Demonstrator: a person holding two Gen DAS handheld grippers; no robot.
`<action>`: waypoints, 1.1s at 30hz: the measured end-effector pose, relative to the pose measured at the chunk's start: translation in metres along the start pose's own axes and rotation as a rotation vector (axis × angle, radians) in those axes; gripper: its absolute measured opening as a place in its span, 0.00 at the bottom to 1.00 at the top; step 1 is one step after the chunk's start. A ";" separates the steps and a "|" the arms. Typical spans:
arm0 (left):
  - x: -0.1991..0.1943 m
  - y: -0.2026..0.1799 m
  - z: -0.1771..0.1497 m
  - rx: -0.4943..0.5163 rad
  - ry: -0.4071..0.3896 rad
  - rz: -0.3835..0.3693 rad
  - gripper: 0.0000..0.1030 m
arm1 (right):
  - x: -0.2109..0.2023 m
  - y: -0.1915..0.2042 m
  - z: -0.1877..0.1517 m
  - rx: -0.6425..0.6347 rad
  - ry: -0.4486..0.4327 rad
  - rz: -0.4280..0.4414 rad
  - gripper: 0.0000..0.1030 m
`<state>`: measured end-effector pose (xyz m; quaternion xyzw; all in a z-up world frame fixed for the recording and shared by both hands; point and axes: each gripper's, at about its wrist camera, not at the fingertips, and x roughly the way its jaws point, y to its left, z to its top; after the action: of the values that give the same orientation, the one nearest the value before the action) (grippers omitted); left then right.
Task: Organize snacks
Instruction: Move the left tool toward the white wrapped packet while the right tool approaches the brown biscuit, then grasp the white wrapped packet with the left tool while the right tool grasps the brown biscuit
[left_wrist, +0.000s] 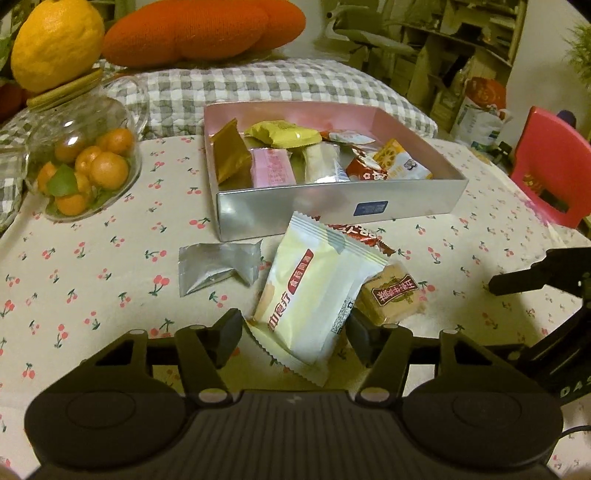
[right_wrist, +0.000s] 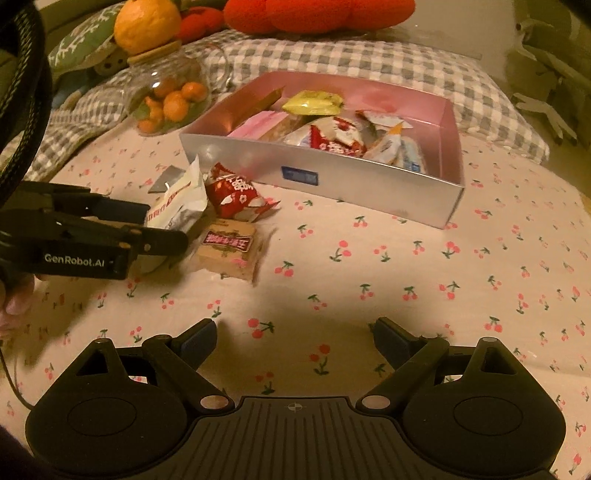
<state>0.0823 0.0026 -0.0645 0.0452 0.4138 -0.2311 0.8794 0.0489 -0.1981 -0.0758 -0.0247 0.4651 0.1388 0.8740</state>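
Cream packet (left_wrist: 317, 295): sits between the left gripper's (left_wrist: 295, 332) fingers, its top corner raised toward the box; from the right wrist view it looks lifted at that end, though I cannot tell whether it is wholly off the cloth.
Left jaws: narrowed onto the packet's two sides, holding it; a grip across the width keeps the flat pouch from folding, I judge.
Right gripper (right_wrist: 293, 341): jaws wide apart, holding nothing, hovering over bare cloth, well apart from the snacks; probably waiting its turn.
Loose snacks: four on the cloth, counting the held one. The brown cake (left_wrist: 391, 295) lies just beside the cream packet, the red packet (right_wrist: 232, 194) is half hidden behind it, and the silver packet (left_wrist: 218, 266) lies to the left, apart from the rest.
Box (left_wrist: 332, 210): a silver open box, pink inside, just behind the loose snacks, so each carry is short.
Box contents: about seven packets showing, among them one gold, one yellow, one pink, one red; the overlap makes an exact count uncertain.
Progress: roughly two thirds in, by my estimate.
Jar (left_wrist: 79, 162): one glass jar at the far left, about seven small oranges inside, one large citrus on its lid; not part of the sorting.
Cloth (left_wrist: 92, 258): cherry print, covering the table.
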 end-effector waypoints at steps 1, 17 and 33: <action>-0.001 0.001 0.000 -0.005 0.006 0.003 0.56 | 0.001 0.002 0.000 -0.005 0.000 0.000 0.91; -0.028 0.029 -0.021 0.032 0.073 0.104 0.60 | 0.019 0.036 0.006 -0.114 -0.052 -0.011 0.96; -0.023 0.039 -0.029 0.076 -0.008 0.037 0.73 | 0.036 0.044 0.018 -0.132 -0.135 0.006 0.98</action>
<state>0.0662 0.0537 -0.0702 0.0853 0.4004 -0.2306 0.8827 0.0710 -0.1446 -0.0912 -0.0715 0.3949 0.1730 0.8994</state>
